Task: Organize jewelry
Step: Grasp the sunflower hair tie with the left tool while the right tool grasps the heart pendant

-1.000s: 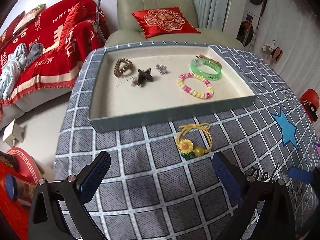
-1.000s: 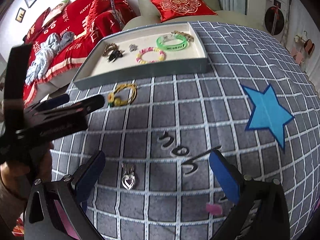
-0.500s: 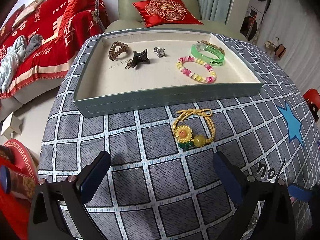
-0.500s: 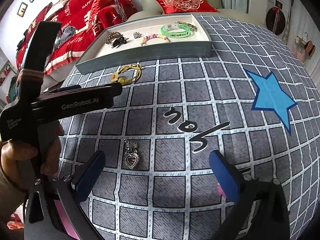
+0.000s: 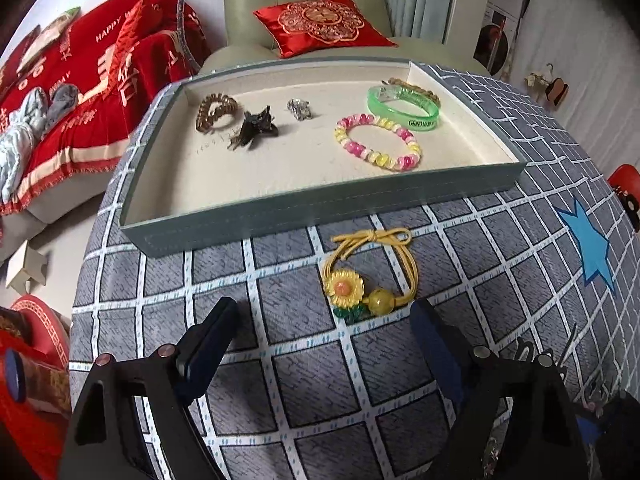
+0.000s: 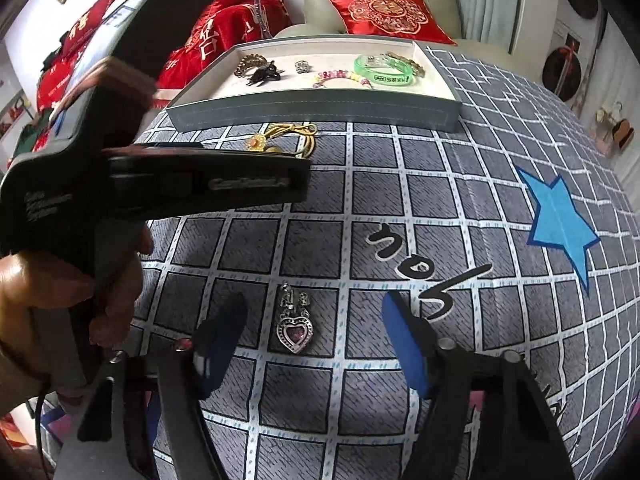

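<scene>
the grey checked tablecloth (image 5: 304,380) covers a rounded table and carries a blue star (image 6: 560,220) on the right and black lettering near the middle. past the far edge stand a pale green armchair (image 5: 304,4) with a red embroidered cushion (image 5: 320,24), and to the left a sofa under a red throw (image 5: 92,92).

the shallow tray (image 5: 320,204) sits at the far side of the cloth. it holds a green bangle (image 5: 404,108), a pink and yellow bead bracelet (image 5: 380,144), a brown coil hair tie (image 5: 216,110), a dark claw clip (image 5: 256,126) and a small silver piece (image 5: 300,108).

two pieces lie outside it. the yellow sunflower hair tie (image 5: 368,272) rests just near of the tray wall, ahead of the left gripper (image 5: 324,336), whose jaws stand wide with nothing between them. the heart pendant (image 6: 294,326) lies nearer, between the tips of the right gripper (image 6: 312,332), whose jaws have just been closing but do not yet press it.

risks, as i judge them: the pendant is flat and thin, so pads may slide over it or pinch the cloth and drag it; its small top links could dangle and snag. the two tools sit close, so they may knock together.
</scene>
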